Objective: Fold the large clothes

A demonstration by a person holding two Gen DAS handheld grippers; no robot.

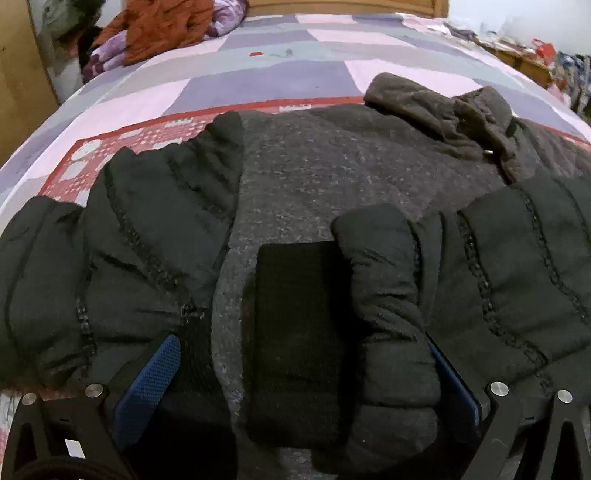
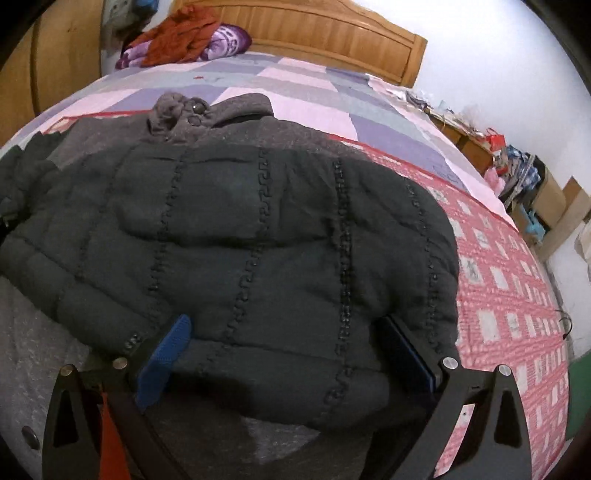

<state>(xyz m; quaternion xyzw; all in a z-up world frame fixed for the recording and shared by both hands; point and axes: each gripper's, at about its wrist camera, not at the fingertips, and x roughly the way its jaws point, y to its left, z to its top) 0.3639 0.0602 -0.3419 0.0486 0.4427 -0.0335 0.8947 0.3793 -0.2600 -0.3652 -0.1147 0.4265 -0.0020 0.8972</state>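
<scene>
A large black quilted jacket [image 1: 155, 229] with a grey fleece lining [image 1: 332, 170] lies open on the bed, collar [image 1: 436, 107] at the far side. My left gripper [image 1: 299, 373] is open, its blue pads [image 1: 147, 384] wide apart around a black sleeve cuff [image 1: 299, 332] and the rolled sleeve [image 1: 388, 295] lying on the lining. In the right wrist view the jacket's right front panel [image 2: 258, 240] is folded over the lining. My right gripper [image 2: 288, 354] is open, its fingers [image 2: 166, 354] astride the panel's near hem; whether they touch it I cannot tell.
The bed has a patchwork cover [image 1: 288, 74], pink and red near the jacket [image 2: 509, 295]. An orange garment [image 1: 162, 26] and purple bedding lie by the wooden headboard [image 2: 325, 33]. Cluttered furniture [image 2: 517, 173] stands along the right wall. A wooden wardrobe [image 1: 18, 74] is at left.
</scene>
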